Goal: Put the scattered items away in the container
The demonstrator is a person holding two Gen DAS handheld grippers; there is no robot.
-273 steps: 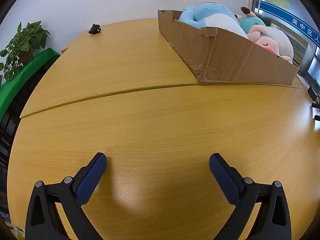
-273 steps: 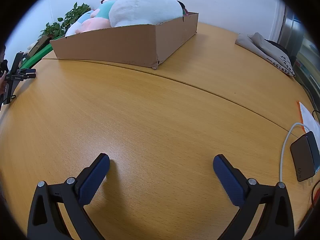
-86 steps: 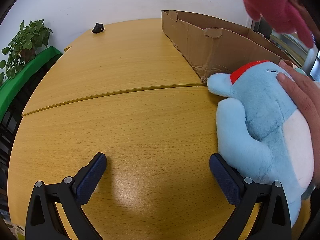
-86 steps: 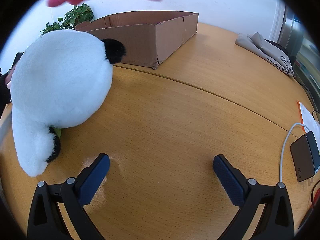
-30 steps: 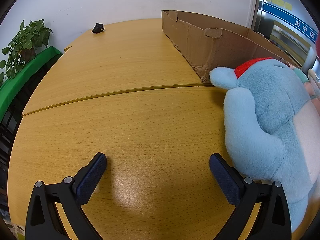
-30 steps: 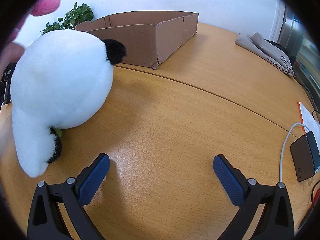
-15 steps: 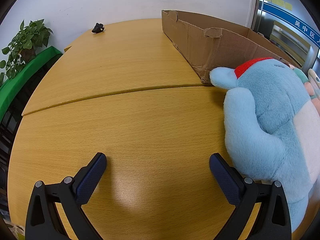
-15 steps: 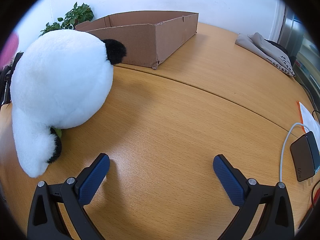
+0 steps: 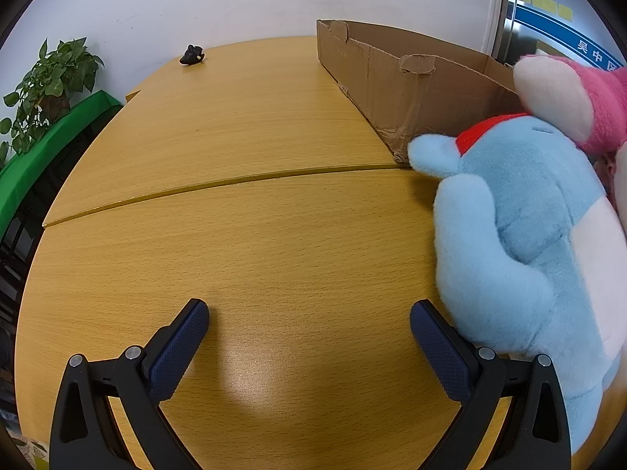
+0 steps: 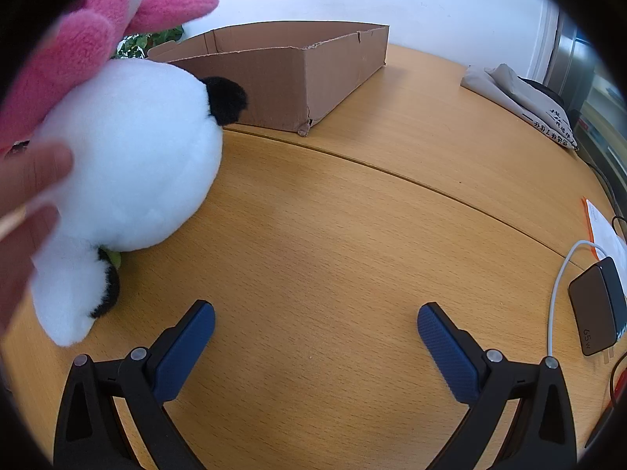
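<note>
Left gripper is hovering low over the table, jaws spread wide, gripping nothing. Blue plush toy is lying just beside its right finger, nose reaching toward the near corner of the cardboard box. Pink plush toy is showing above the blue one, in front of the box.

Right gripper is also standing wide, holding nothing. White plush toy is sitting on the table in front of the box; a bare hand is touching it. Charger is lying far right of the box.
</note>
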